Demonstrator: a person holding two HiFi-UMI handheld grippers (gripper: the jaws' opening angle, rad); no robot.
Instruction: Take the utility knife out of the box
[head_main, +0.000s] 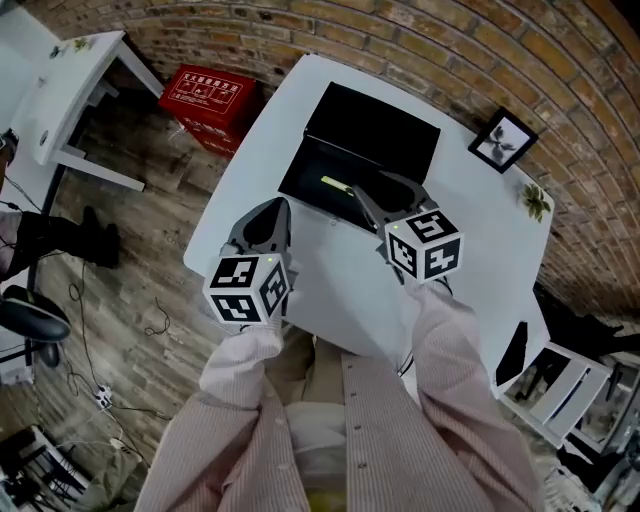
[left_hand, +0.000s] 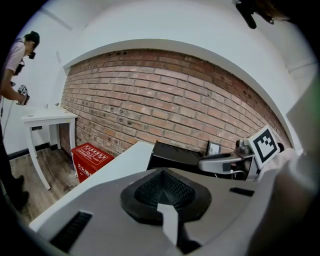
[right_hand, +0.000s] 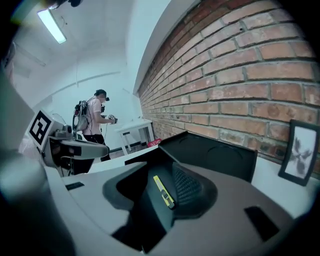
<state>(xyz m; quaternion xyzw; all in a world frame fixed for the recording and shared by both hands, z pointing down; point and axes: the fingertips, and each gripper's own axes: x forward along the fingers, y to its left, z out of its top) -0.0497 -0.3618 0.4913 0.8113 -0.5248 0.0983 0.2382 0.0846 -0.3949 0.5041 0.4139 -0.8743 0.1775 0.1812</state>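
**Right gripper**: jaws apart, nothing clamped. It hangs over the near edge of the box, aimed into it. In the right gripper view the knife shows in the gap between the jaws, but lower down and untouched.

**Left gripper**: jaws together at the tips, empty. It is held over bare worktop just left of the box, apart from it.

**Utility knife**: yellow-green and slim, it lies flat on the dark floor of the box, near the front.

**Box**: black, open, with its lid standing up at the far side. It sits on the worktop towards the brick wall.

**Worktop**: white. It also carries a small framed picture at the far right corner, well apart from the box.

**Surroundings:** a red crate on the wooden floor and a second white table beyond it.

**Task status:** early. The box is already open and the right gripper is lined up. Closing on the knife and lifting it clear of the box remain, so the task seems scarcely begun.
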